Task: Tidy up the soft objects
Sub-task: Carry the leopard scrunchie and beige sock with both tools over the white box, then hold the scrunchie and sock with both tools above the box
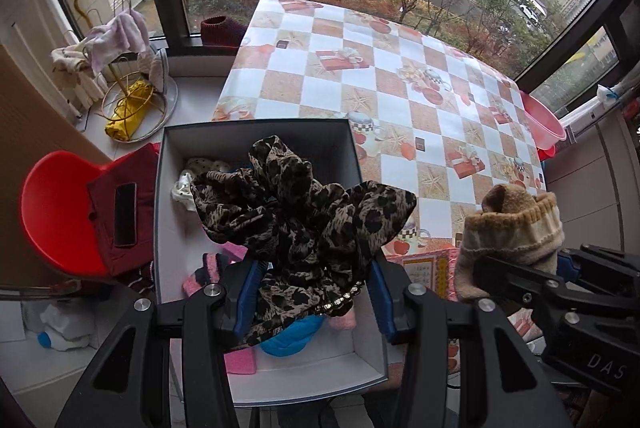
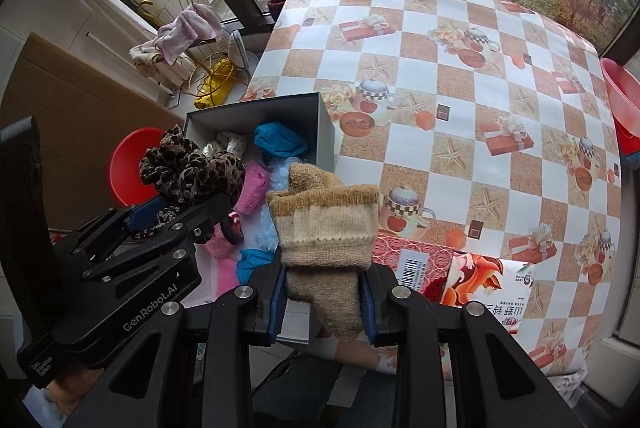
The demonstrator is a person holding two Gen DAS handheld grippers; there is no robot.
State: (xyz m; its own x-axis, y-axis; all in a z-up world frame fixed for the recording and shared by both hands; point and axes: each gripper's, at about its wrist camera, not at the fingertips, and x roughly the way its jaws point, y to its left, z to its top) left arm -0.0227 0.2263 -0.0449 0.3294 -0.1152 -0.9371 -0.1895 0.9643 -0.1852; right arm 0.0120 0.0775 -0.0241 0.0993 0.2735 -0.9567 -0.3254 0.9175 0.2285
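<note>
My left gripper (image 1: pixel 312 292) is shut on a leopard-print fabric scrunchie (image 1: pixel 296 212) and holds it over the open grey box (image 1: pixel 256 126). Inside the box lie a blue cloth (image 1: pixel 292 338), pink knit pieces (image 1: pixel 208 276) and a white dotted item (image 1: pixel 200 172). My right gripper (image 2: pixel 324 302) is shut on a beige knitted sock (image 2: pixel 324 228), cuff up, just right of the box (image 2: pixel 326 136) near the table's front edge. In the right wrist view the left gripper (image 2: pixel 160 220) with the scrunchie (image 2: pixel 188 168) hangs over the box's left part.
A checkered tablecloth (image 1: pixel 400 84) covers the table. A tissue pack (image 2: pixel 488 280) lies by the front edge. A red chair (image 1: pixel 56 212) with a dark red bag stands left of the box. A gold wire rack (image 1: pixel 124 88) with cloths stands by the window. A pink basin (image 1: pixel 540 120) sits at right.
</note>
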